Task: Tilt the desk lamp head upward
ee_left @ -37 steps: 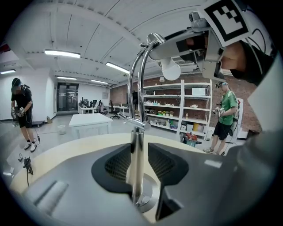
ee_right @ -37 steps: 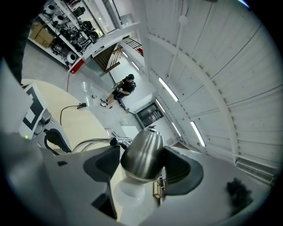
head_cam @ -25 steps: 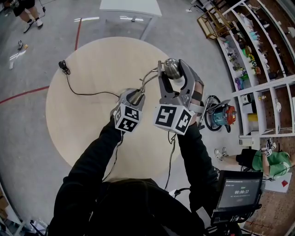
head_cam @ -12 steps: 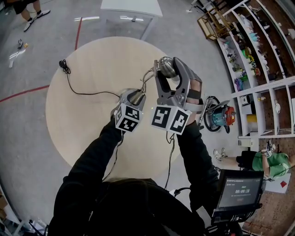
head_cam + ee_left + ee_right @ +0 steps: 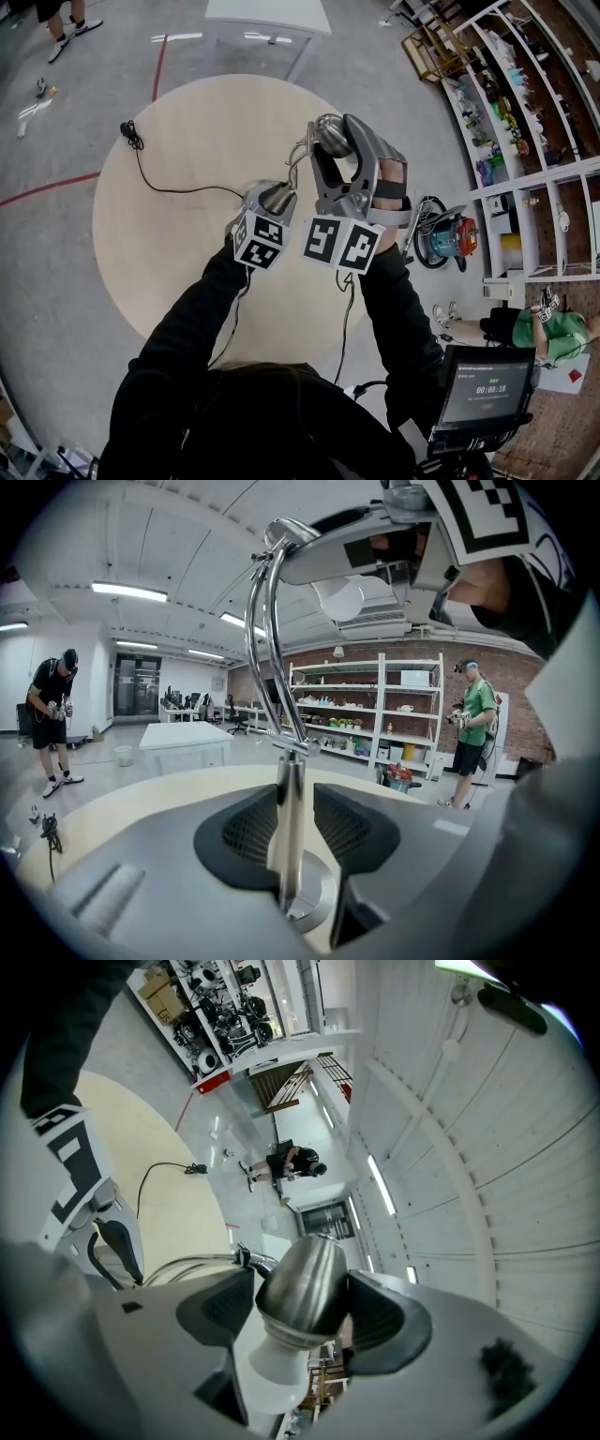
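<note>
Brushed steel all over: one desk lamp with two grippers on it. The left gripper (image 5: 278, 198) has its jaws pinching the upright stem (image 5: 289, 827) just above the round base (image 5: 315, 904). The right gripper (image 5: 339, 141) clamps its jaws on the bell-shaped lamp head (image 5: 305, 1288), which has a white bulb (image 5: 272, 1372) poking out. The lamp stands right of centre on one round pale wooden surface (image 5: 178, 112), and a single black cable (image 5: 164, 187) trails across it. Around it are grey floor, one white table (image 5: 267, 14), shelving (image 5: 525, 112) and two other people.
</note>
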The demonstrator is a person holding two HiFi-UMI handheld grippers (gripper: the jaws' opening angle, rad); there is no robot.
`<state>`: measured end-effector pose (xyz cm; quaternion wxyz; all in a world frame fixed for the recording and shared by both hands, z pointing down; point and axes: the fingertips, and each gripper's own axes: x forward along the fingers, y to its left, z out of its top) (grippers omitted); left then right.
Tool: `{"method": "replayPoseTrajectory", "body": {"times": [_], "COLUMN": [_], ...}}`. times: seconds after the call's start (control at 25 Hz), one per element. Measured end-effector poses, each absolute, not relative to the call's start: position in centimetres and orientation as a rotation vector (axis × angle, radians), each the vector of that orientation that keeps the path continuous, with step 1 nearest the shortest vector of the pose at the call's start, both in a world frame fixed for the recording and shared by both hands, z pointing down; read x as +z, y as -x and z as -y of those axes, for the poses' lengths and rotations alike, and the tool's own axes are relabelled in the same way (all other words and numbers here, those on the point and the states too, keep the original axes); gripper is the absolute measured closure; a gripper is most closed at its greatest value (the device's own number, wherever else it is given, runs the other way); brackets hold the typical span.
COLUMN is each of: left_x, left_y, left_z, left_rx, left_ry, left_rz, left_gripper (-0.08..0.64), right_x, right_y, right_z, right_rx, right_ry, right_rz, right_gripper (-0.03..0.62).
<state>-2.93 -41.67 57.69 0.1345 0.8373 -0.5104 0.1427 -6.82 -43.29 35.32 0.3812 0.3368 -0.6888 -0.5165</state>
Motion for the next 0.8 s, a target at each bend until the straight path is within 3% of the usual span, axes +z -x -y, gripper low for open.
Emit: {"method": "replayPoseTrajectory", "body": {"times": [0.8], "left_x": [58.5], "left_y": [2.7], "left_z": [41.3], "left_rx": [0.102], "left_ry": [-2.327], "left_rz": [1.479], "left_gripper": [0.443], "right_x": [33.6], "right_y": [6.6], "right_z": [43.7], "right_rx": [-1.314], "right_ry": [-0.861], "right_rz": [1.736], "right_gripper": [0.267]}}
